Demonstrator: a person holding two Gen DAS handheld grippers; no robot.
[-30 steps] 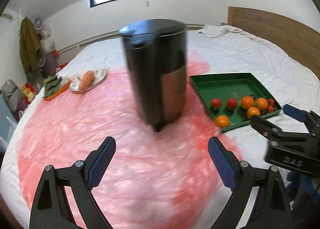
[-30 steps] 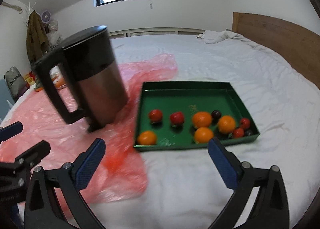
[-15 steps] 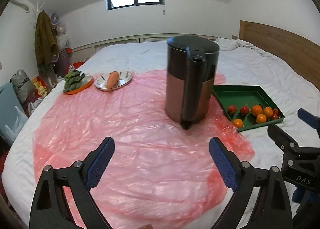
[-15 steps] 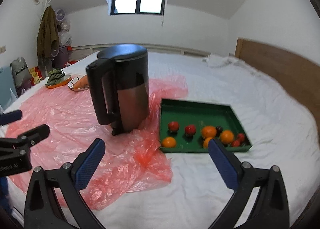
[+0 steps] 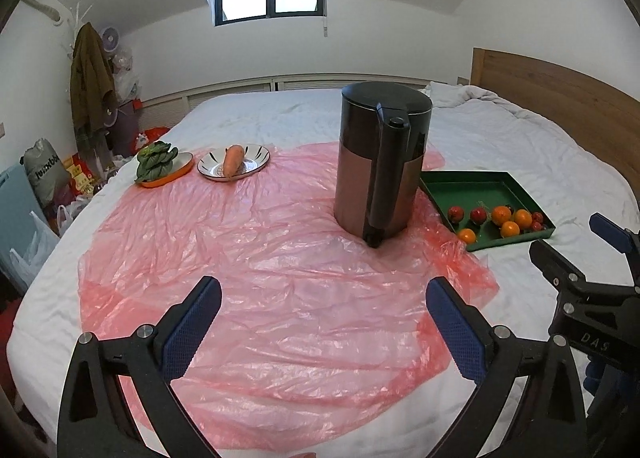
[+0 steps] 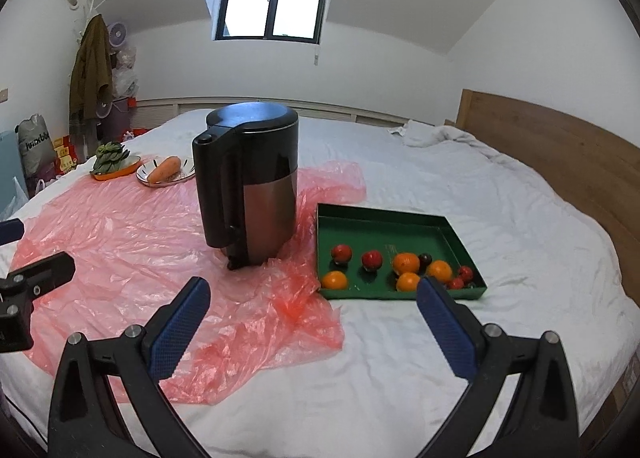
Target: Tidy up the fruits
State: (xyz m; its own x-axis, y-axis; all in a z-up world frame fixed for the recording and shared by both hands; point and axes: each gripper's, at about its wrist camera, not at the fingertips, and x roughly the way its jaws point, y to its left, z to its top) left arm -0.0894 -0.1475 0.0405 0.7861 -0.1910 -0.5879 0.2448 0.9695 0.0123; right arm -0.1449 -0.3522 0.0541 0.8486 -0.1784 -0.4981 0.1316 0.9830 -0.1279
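Note:
A green tray [image 6: 384, 219] [image 5: 468, 183] lies on the white bed and holds several oranges [image 6: 406, 262] [image 5: 501, 215] and small red fruits [image 6: 342, 253] [image 5: 456, 213]. My left gripper [image 5: 323, 316] is open and empty, held over the pink plastic sheet [image 5: 256, 258], well short of the tray. My right gripper [image 6: 316, 318] is open and empty, near the tray's front edge; it also shows at the right of the left wrist view [image 5: 576, 250].
A black and copper kettle [image 5: 382, 161] [image 6: 250, 181] stands upright on the pink sheet left of the tray. A plate with a carrot [image 5: 233, 159] and an orange dish of greens [image 5: 158, 163] sit far left. A wooden headboard [image 6: 560, 161] runs along the right.
Both grippers have pulled back and up from the kettle and tray, which look smaller and farther away. The kettle, tilted and blurred a second ago, stands upright and still.

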